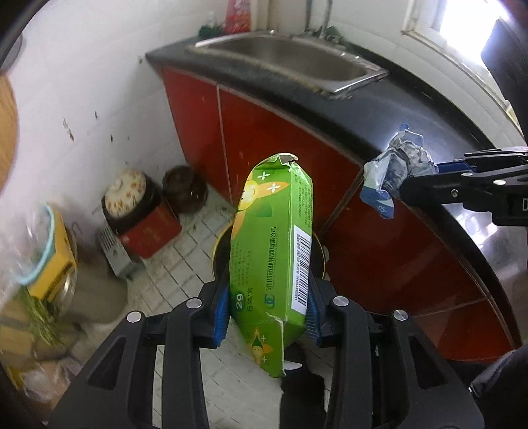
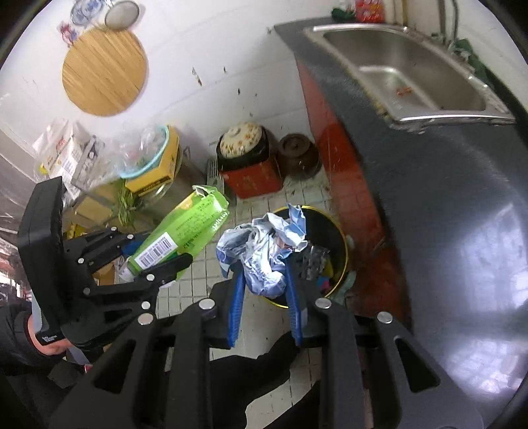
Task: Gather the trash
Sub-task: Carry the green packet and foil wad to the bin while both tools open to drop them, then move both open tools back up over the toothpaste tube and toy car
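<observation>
Above the black trash bin point(image 2: 333, 231), both grippers carry trash.
Left gripper point(image 1: 267, 313) clamps a green carton point(image 1: 274, 250); right gripper point(image 2: 265, 300) clamps a crumpled blue-white wrapper point(image 2: 264, 250).

A dark worktop point(image 2: 462, 184) carries an inset steel sink point(image 2: 406, 72) above red cabinet doors point(image 1: 264, 138). The walls point(image 1: 99, 82) are white and marked with dark specks. The floor point(image 2: 264, 208) is laid with small pale tiles. A round wooden board point(image 2: 104, 71) hangs on the wall. Daylight enters through a window point(image 1: 462, 19).
</observation>
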A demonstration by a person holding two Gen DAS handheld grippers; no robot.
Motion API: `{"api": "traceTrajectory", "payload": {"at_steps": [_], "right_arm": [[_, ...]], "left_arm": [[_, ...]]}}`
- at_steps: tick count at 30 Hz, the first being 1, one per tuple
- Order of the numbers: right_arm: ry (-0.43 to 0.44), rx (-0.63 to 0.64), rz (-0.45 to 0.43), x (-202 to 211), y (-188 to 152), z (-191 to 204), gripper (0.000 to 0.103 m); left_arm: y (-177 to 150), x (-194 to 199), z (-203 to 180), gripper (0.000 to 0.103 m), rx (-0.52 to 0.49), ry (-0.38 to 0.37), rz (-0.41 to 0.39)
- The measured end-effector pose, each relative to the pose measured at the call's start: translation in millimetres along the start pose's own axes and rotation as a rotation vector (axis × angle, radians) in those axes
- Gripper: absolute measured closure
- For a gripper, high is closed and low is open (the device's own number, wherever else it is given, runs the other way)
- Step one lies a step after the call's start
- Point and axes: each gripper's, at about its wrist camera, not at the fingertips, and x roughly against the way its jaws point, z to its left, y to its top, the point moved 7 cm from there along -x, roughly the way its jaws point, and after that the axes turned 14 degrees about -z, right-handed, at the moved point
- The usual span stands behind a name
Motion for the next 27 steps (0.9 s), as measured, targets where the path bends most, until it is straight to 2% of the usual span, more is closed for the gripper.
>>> {"api": "traceTrajectory", "payload": {"at_steps": [5, 12, 14, 15, 16, 17, 18, 27], "right_arm": [[-0.015, -0.008, 0.034, -23, 1, 0, 0.079], [-0.035, -0.010, 0.036, -34, 13, -7, 0.078], [-0.044, -0.012, 0.032, -36, 17, -10, 0.077], [-0.050, -0.017, 0.031, -37, 19, -12, 0.071], [-0.059, -0.028, 0.036, -38, 20, -15, 0.056], [-0.058, -0.034, 0.031, -38, 21, -17, 0.050], [-0.058, -0.037, 0.027, -38, 23, -17, 0.045], [-0.076, -0.055, -0.005, -15, 23, -35, 0.045]], "left_arm": [[-5, -16, 5, 0.067, 0.025, -0.014, 0.018], [7, -28, 7, 0.066, 0.012, -0.033, 0.014], [10, -31, 8, 0.062, 0.015, -0.047, 0.015], [11, -33, 8, 0.054, 0.017, -0.050, 0.020], [12, -35, 9, 0.050, 0.017, -0.047, 0.023], [13, -36, 10, 0.040, 0.016, -0.039, 0.024], [15, -37, 11, 0.037, 0.017, -0.029, 0.017], [21, -41, 6, 0.037, 0.005, -0.029, 0.035]]}}
